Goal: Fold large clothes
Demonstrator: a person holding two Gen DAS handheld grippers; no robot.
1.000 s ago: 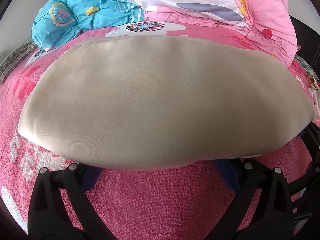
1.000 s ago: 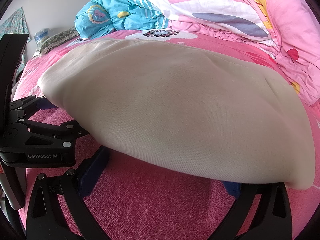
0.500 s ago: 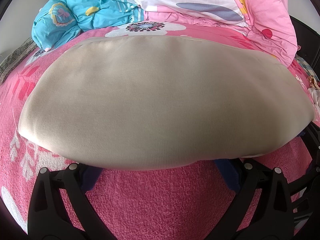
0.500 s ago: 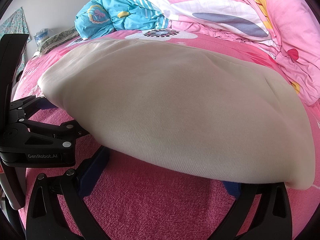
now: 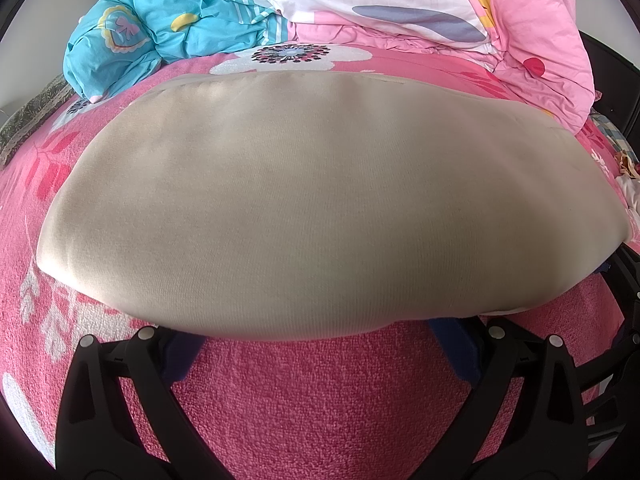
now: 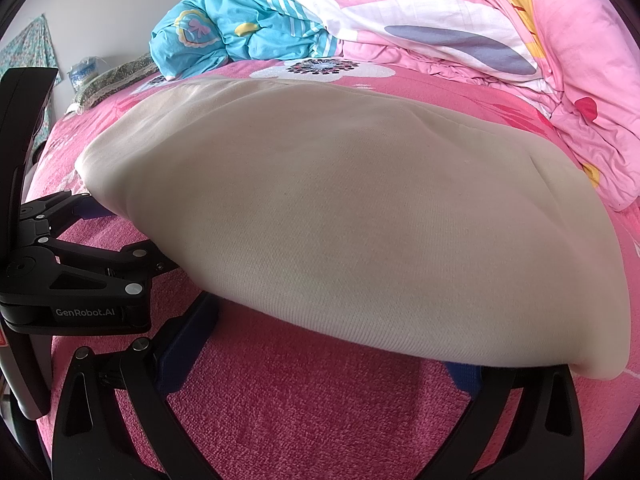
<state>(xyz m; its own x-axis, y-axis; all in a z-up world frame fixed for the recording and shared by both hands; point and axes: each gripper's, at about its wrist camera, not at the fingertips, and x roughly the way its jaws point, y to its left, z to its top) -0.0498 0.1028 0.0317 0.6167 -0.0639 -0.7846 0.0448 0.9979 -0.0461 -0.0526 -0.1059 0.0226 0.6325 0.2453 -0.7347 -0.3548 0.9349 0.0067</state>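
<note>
A beige folded garment (image 5: 320,200) lies flat on the pink bed blanket (image 5: 320,392), filling most of both views. My left gripper (image 5: 320,340) stands open at the garment's near edge, and its blue-padded fingers (image 5: 182,354) run under the cloth, which hides their tips. My right gripper (image 6: 326,346) is open too, its blue pads (image 6: 188,340) tucked beneath the near edge of the garment (image 6: 360,220). In the right wrist view the left gripper (image 6: 92,268) appears at the left, its tips under the garment's left corner.
A rumpled blue quilt (image 5: 160,36) and a pink-and-white quilt (image 5: 440,20) are piled at the far side of the bed. The pink blanket (image 6: 300,400) has bare stretches in front of the garment. Beyond the bed's left edge are a wall and a hanging patterned cloth (image 6: 28,48).
</note>
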